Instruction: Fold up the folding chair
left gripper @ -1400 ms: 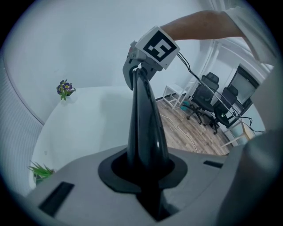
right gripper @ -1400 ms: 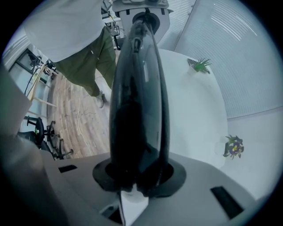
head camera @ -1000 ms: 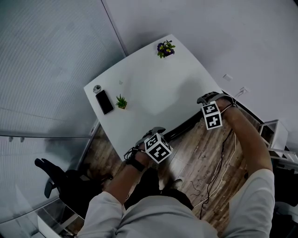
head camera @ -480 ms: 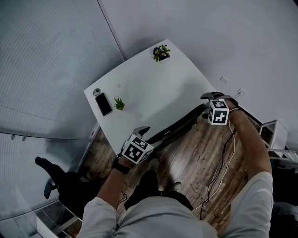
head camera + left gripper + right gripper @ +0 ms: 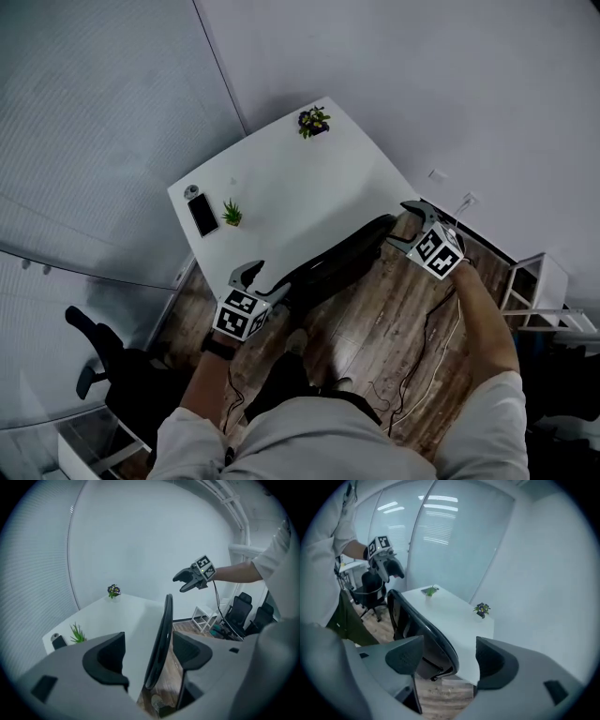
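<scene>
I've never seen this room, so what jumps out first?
A black folding chair stands at the near edge of the white table. The left gripper and right gripper, each bearing a marker cube, straddle its rim at either end, jaws apart. The left jaws have just been opening, with the rim between them.
</scene>
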